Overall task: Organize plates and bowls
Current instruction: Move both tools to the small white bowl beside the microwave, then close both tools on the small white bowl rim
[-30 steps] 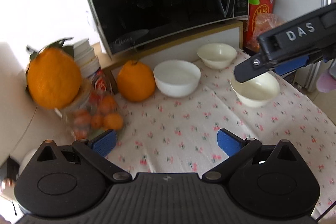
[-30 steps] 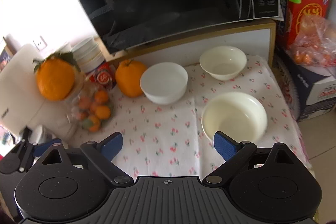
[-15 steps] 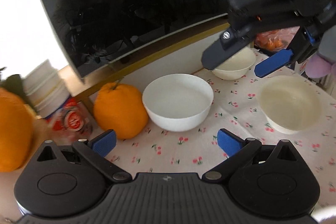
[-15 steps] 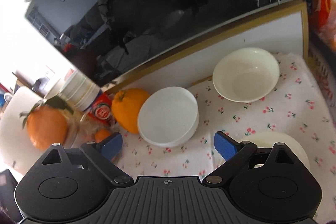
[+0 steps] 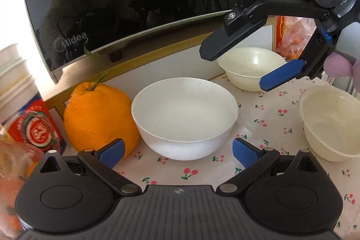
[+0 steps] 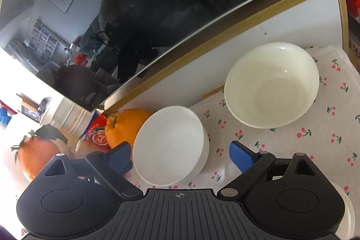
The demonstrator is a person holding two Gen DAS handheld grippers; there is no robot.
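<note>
i have brought both open, empty grippers in close: my left gripper [image 5: 177, 149] now frames the white bowl [image 5: 184, 114] beside the orange [image 5: 99, 114]; my right gripper [image 6: 180, 155] hovers toward the cream bowl [image 6: 271, 84] behind. gathering looks ready to begin.

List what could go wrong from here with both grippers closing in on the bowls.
1. The left gripper is open around the white bowl, and the large orange sits right beside its left finger; closing or lifting could knock it.
2. The right gripper hangs open near the far cream bowl, close to the other gripper; the two may collide.
3. The near cream bowl sits near the table's edge and could be pushed off.
</note>
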